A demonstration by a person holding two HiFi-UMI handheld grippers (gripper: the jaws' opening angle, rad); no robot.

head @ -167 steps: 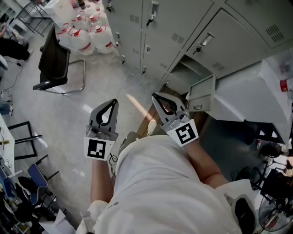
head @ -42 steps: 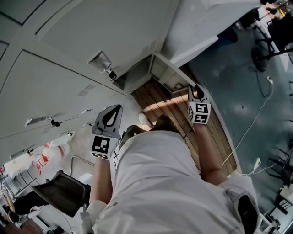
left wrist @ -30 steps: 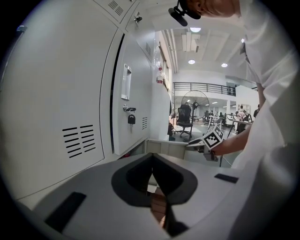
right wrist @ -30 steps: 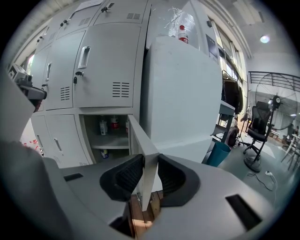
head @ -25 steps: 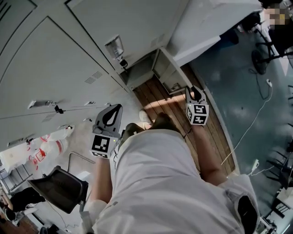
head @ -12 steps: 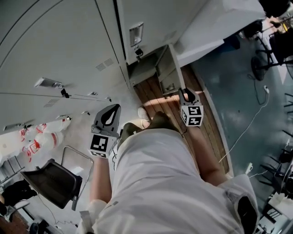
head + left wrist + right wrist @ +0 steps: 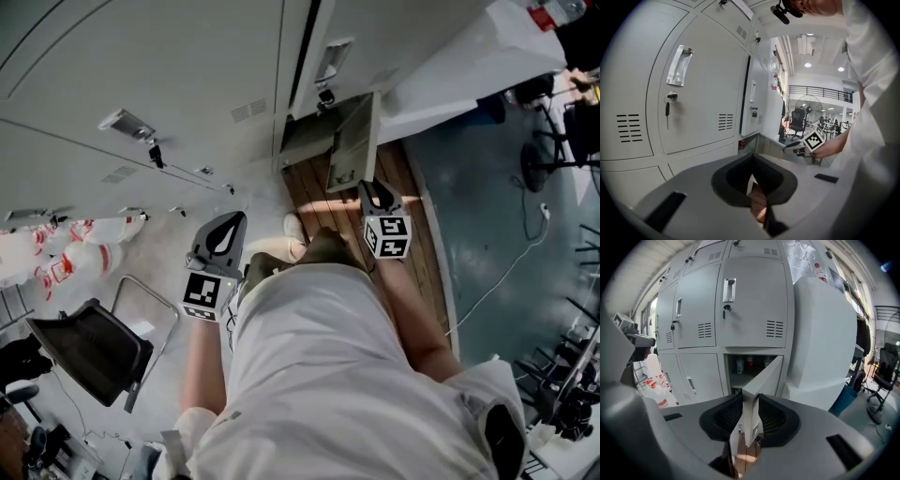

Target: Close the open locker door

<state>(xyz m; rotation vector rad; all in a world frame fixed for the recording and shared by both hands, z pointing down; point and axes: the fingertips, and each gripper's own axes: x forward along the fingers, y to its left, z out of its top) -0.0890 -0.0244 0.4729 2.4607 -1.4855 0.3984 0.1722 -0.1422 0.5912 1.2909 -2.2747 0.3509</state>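
The open locker door (image 7: 352, 141) is a grey panel swung out from a bottom-row compartment (image 7: 305, 150) with small bottles inside (image 7: 745, 364). In the right gripper view the door's free edge (image 7: 751, 394) faces me and shows through the gap between the jaws. My right gripper (image 7: 367, 186) hovers just in front of the door's lower edge. Its jaws have just been opening and nothing is gripped between them. My left gripper (image 7: 234, 217) hangs to the left over the pale floor, tips together and empty. It points at closed lockers (image 7: 693, 93).
A big white block (image 7: 450, 66) stands right of the open compartment. Wooden planks (image 7: 412, 253) run under my right arm. A black chair (image 7: 84, 347) and water jugs (image 7: 56, 248) stand at the left. A cable (image 7: 506, 272) lies on the blue-grey floor.
The view has swung, so the lockers now run across the top. My right gripper has moved closer to the open door's edge. The door is as wide open as before.
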